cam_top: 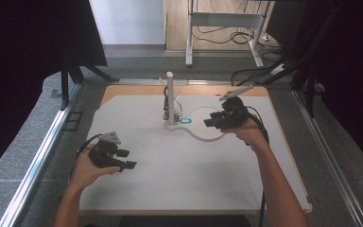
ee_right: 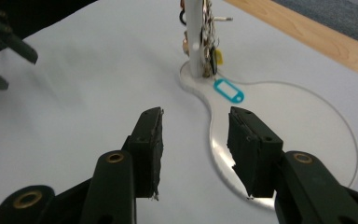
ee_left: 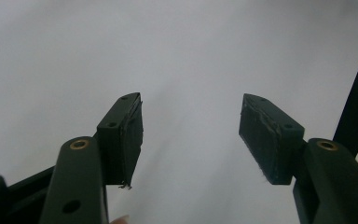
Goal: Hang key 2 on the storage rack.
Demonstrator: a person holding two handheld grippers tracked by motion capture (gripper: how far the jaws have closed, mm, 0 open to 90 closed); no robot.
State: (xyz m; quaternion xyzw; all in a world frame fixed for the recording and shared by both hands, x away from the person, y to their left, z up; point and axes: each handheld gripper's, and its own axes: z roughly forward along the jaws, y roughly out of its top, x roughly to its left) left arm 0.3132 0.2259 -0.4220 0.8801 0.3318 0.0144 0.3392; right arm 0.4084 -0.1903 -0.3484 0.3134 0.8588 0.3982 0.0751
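Right gripper (cam_top: 211, 119) over the clear base, teal tag ahead; left gripper (cam_top: 128, 159) idle.

My right jaws stand part open with nothing between them, hovering above the clear base plate (ee_right: 307, 121). The teal key tag (ee_right: 229, 90) lies flat on that plate just past my fingertips, at the foot of the white post (ee_right: 195, 35), where other keys and tags hang close against it. My left jaws stand wide, empty, over bare white tabletop (cam_top: 179, 175) near the front left, well apart from the post.
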